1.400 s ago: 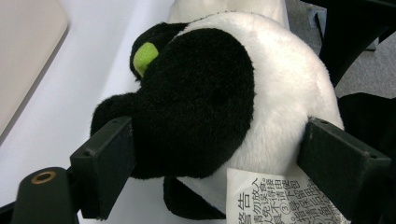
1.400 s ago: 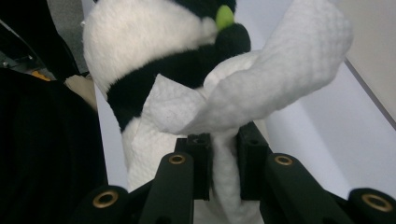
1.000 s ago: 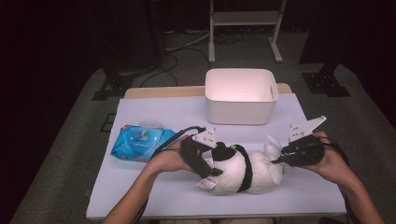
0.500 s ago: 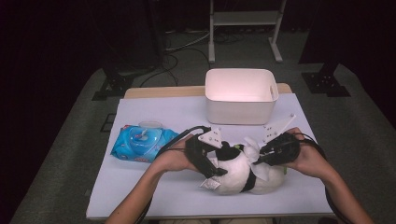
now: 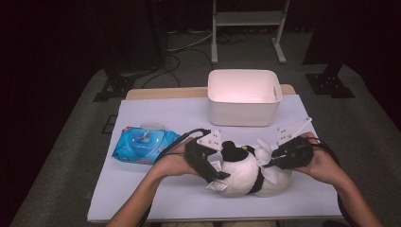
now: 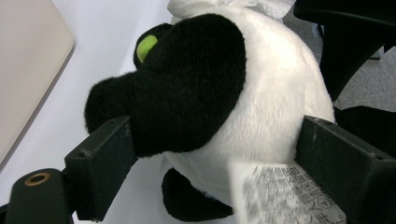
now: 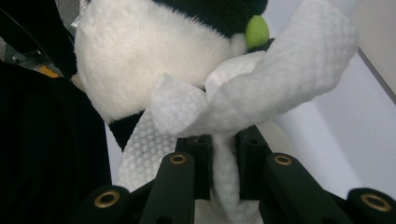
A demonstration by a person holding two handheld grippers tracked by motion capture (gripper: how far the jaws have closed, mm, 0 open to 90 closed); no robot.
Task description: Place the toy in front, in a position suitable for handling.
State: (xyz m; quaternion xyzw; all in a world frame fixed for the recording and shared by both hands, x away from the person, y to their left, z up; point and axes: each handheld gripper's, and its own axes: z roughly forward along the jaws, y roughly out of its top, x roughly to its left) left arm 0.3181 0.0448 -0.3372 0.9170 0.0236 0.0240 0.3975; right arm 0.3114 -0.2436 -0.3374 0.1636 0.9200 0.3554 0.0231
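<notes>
I have the left tongs (image 6: pixel 205 154) spread wide and gripping the black-and-white plush toy (image 5: pixel 243 172), which lies at the desk's (image 5: pixel 156 203) six o'clock edge. The right tongs (image 7: pixel 223 161) are clenched on a wet wipe (image 7: pixel 261 93) at the toy's three o'clock flank. To wipe well, I should steady the toy and drag the wipe in short strokes with light pressure.

The toy (image 5: pixel 241 171) is soft, matt plush; the wipe (image 7: pixel 261 93) dimpled cloth-like paper; the bin (image 5: pixel 243 97) smooth plastic; the wipes pack (image 5: pixel 144 144) glossy film.
</notes>
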